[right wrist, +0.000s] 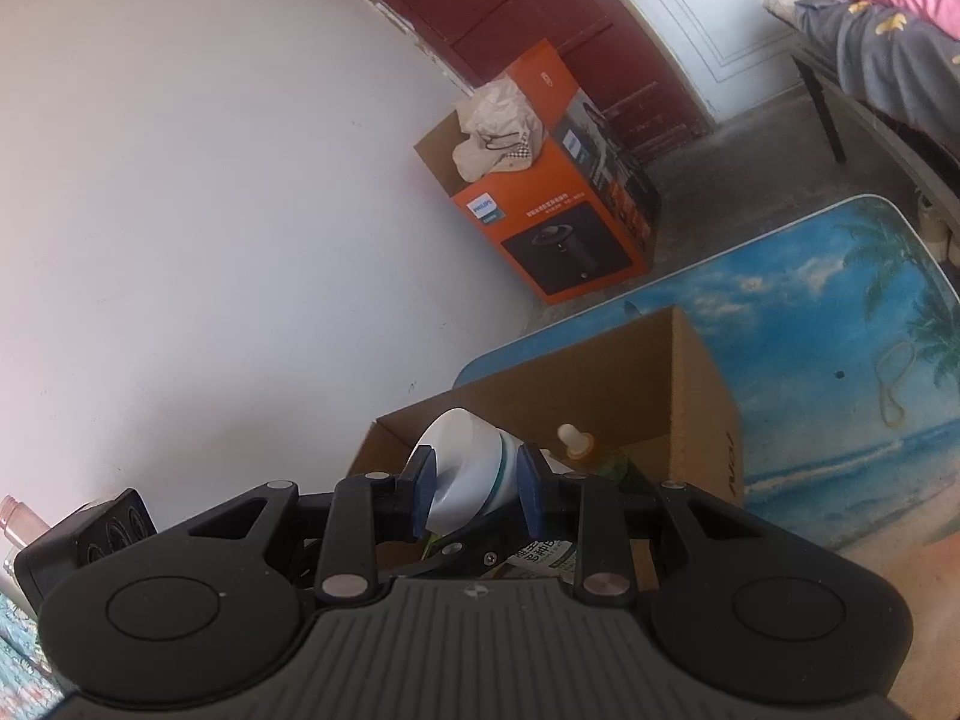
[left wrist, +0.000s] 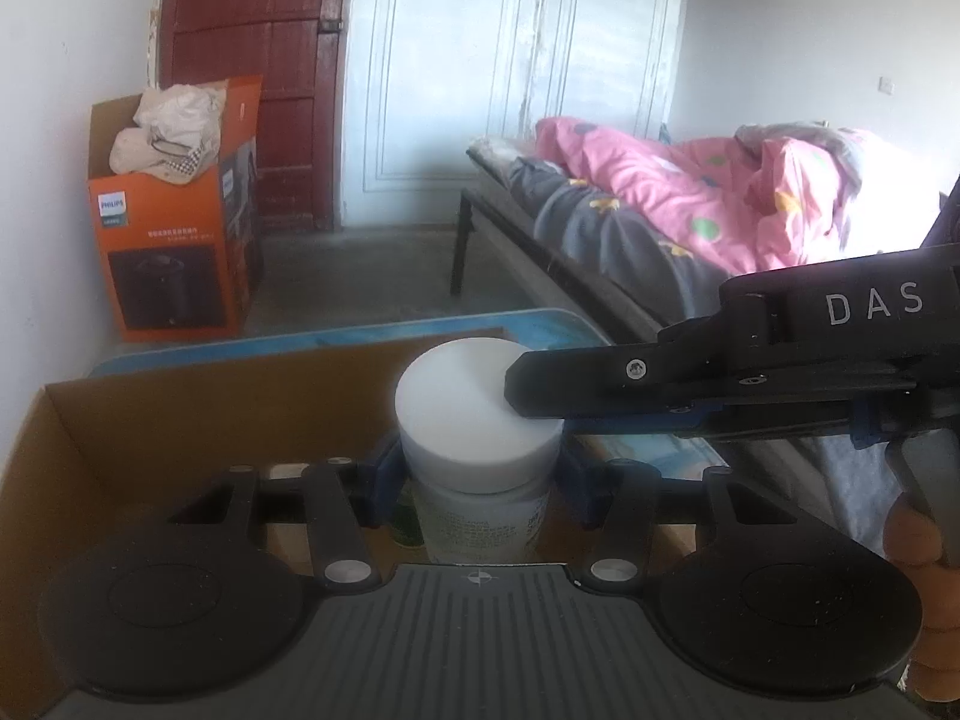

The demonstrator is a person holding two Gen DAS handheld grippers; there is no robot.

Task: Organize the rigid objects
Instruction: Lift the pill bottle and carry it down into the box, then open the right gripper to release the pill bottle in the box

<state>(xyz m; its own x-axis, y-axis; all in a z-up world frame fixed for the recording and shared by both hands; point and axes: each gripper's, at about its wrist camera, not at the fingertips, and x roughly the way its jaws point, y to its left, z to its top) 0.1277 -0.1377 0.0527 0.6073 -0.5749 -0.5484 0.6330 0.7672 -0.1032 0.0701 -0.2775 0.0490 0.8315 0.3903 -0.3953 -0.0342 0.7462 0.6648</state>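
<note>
Both grippers, left gripper and right gripper, clamp one white-lidded jar over the cardboard box.

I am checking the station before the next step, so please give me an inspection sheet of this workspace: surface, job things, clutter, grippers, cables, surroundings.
Surface: table with a beach print, bare where visible.
Job's things: white-lidded jar held above the open cardboard box; a dropper bottle stands inside the box.
Clutter: a black device at the left edge of the right wrist view, too cropped to identify.
Grippers: left gripper shut on the jar body; right gripper shut on its lid.
Cables: nothing seen.
Surroundings: orange carton on the floor, bed, red door.
</note>
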